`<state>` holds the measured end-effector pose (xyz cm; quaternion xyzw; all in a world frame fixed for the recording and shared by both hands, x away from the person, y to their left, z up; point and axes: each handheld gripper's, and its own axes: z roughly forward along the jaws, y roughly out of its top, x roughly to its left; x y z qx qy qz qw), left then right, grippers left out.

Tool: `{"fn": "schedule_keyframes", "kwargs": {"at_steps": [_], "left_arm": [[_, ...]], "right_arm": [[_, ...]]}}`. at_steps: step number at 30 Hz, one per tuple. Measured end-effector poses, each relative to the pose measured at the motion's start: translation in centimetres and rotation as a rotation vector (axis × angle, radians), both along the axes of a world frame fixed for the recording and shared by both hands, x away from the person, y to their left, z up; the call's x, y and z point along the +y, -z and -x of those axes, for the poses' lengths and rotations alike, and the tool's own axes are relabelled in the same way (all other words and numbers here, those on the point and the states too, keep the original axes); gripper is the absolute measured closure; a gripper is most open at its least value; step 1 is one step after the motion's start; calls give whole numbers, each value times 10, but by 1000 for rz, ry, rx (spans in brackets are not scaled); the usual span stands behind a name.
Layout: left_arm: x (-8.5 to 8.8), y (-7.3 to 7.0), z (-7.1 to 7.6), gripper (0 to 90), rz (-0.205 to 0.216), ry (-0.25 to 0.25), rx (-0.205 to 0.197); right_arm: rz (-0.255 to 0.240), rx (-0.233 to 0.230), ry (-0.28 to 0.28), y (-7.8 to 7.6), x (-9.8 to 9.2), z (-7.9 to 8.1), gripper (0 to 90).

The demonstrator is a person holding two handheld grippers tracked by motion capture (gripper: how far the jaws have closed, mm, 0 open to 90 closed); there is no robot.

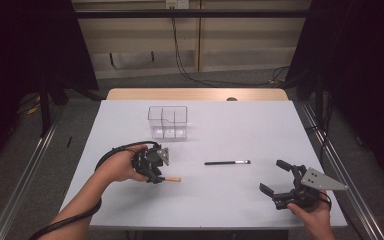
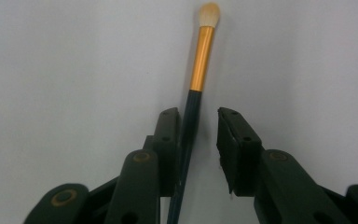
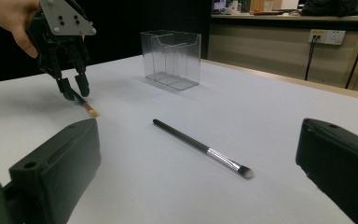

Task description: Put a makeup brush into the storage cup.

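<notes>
Closing on the little makeup brush

Your left gripper [image 2: 198,135] had its jaws apart around the gold-banded brush [image 2: 200,60], lying near the table's [image 1: 230,130] front left corner; one pad touched it. You needed to squeeze slowly. Your right gripper [image 1: 285,182] waited wide open.

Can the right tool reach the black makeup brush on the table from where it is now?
Probably yes. The right tool stands open beside the black makeup brush, and only bare table lies between them; nothing blocks the way.
</notes>
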<state>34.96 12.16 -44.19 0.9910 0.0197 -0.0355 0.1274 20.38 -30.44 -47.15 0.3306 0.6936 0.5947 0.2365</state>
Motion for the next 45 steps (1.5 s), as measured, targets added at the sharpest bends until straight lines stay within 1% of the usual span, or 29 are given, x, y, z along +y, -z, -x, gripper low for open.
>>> {"fn": "schedule_keyframes", "kwargs": {"at_steps": [1, 2, 4, 5, 7, 8, 10, 11, 13, 18, 19, 21, 22, 24, 25, 26, 29, 32, 34, 35, 36, 38, 39, 42, 43, 44, 45], "left_arm": [[-1, 1, 0, 720, -5, 2, 6], [-2, 1, 0, 730, -10, 5, 4], [-3, 4, 0, 765, -16, 11, 22], [-4, 6, 0, 771, -22, 19, 20], [-4, 6, 1, 780, -16, 0, 24], [-3, 6, 0, 793, -17, 1, 25], [-1, 7, -1, 833, -1, -19, 26], [-1, 7, -1, 834, 2, -25, 32], [1, 7, 0, 835, 8, -31, 27], [1, 6, 1, 836, 15, -84, 28], [2, 6, 1, 836, 23, -92, 21], [4, 4, -1, 836, 41, -116, 24], [5, 2, -2, 836, 58, -123, 26], [8, 1, -3, 836, 108, -162, 30], [9, 0, -4, 836, 119, -168, 35], [10, -1, -4, 836, 137, -187, 33], [13, -4, -6, 836, 184, -217, 33], [15, -7, -7, 836, 248, -261, 33], [17, -10, -8, 836, 291, -286, 18], [18, -10, -8, 836, 325, -310, 17], [19, -11, -8, 836, 354, -317, 11], [22, -14, -9, 836, 397, -346, 3], [24, -15, -10, 836, 417, -352, -5], [27, -17, -8, 836, 495, -395, -30], [28, -19, -8, 836, 508, -400, -42], [28, -19, -7, 836, 527, -420, -47], [29, -19, -7, 836, 542, -418, -44]], "right_arm": [[1, 0, 0, 0, 0, 0, 0], [0, 0, -1, 0, 0, 0, 0], [0, -1, -1, 0, 0, 0, 0], [1, -1, 0, 0, 0, 0, 0], [0, -1, -1, 0, -1, 0, 0], [0, 0, -1, 0, -1, 0, 0], [1, -1, -2, 0, -1, 0, 0], [0, -1, -2, 0, 0, 0, 0], [3, 1, -2, 0, 0, 0, 0], [7, 5, -1, 1, 0, 0, 0], [7, 4, -2, 1, 0, 0, 0], [9, 2, -1, 0, 0, 0, 0], [9, 1, -1, 0, 0, 0, 0], [6, 4, -1, 1, 0, 0, 0], [7, 5, -1, 1, 0, 0, 0], [7, 5, -2, 1, 0, -1, 0], [8, 6, -3, 1, 0, 0, 0], [8, 6, -3, 1, 1, -1, 0], [8, 5, -4, 1, 1, 0, 0], [8, 5, -3, 1, 1, 0, 0], [9, 6, -3, 1, 0, 0, 0], [10, 4, 1, 0, 0, 0, 0], [9, 2, 0, 0, 0, 0, 0], [10, 2, 0, 0, 0, 0, 0], [8, 4, 0, 1, 0, 0, 0], [9, 4, 0, 1, 0, 0, 0], [8, 6, 0, 1, 1, 0, 0]]}}
